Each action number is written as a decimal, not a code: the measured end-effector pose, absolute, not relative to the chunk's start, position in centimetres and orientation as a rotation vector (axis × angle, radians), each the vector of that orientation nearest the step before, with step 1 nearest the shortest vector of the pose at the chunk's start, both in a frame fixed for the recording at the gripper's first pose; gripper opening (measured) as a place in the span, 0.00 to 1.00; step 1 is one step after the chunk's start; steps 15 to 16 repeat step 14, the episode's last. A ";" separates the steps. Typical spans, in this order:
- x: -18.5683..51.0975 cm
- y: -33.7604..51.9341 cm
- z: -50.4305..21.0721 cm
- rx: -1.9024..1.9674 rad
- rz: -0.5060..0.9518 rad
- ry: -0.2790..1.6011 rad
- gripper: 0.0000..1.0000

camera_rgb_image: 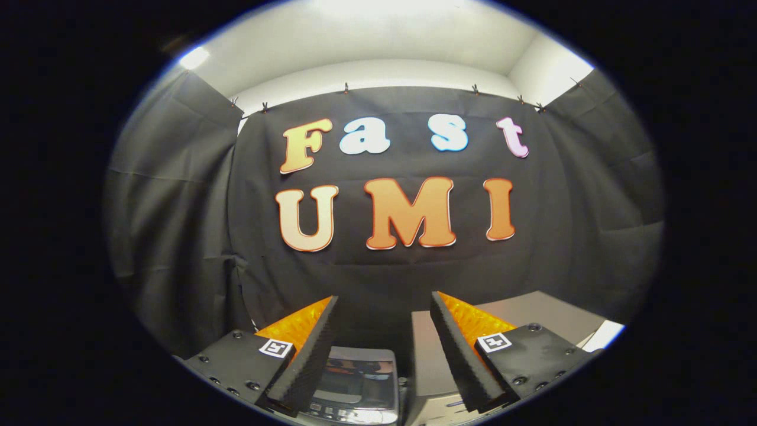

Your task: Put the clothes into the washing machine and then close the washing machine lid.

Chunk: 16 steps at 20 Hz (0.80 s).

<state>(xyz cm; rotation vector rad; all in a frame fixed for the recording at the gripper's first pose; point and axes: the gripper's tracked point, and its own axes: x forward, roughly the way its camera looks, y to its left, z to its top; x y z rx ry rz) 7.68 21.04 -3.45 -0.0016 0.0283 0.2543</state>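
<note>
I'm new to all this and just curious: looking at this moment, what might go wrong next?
1. The hand-held gripper is open and holds nothing, pointed mostly at the black cloth wall, so finding the clothes may take searching.
2. The washing machine sits low between the fingers, its glossy lid seemingly closed; clothes could not go in until it is opened.

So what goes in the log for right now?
gripper: open, holding nothing | washer: below, between fingers | clothes: not loaded yet
</note>
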 end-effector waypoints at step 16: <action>-3.7 2.0 1.8 0.012 0.233 0.005 0.98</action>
